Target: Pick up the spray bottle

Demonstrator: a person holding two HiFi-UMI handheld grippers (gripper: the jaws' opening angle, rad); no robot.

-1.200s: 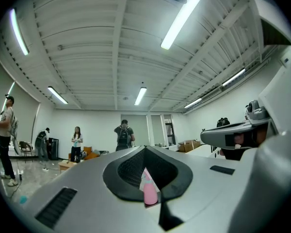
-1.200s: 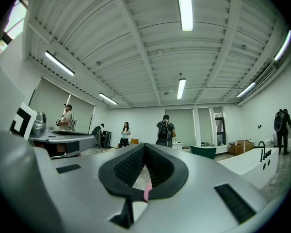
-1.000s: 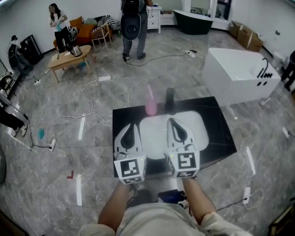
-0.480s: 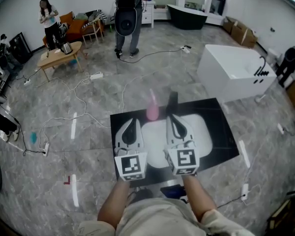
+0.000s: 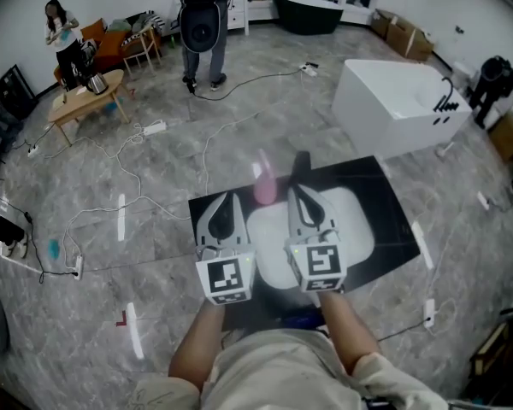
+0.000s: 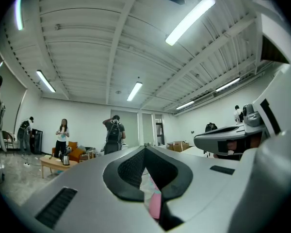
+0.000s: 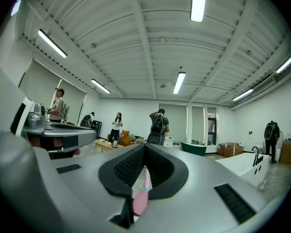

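Head view: spray bottle (image 5: 263, 186) stands upright; left claw (image 5: 228, 197), right claw (image 5: 296, 190) both closed.

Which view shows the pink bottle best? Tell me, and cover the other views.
Head view: the bottle shows whole, though blurred. In the left gripper view only a pink strip of it shows through the hollow between the jaws; the right gripper view shows the same.

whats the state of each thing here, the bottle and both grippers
spray bottle, upright on the black counter, not held
left gripper, shut, nothing between its jaws, short of the bottle
right gripper, shut, nothing between its jaws, short of the bottle
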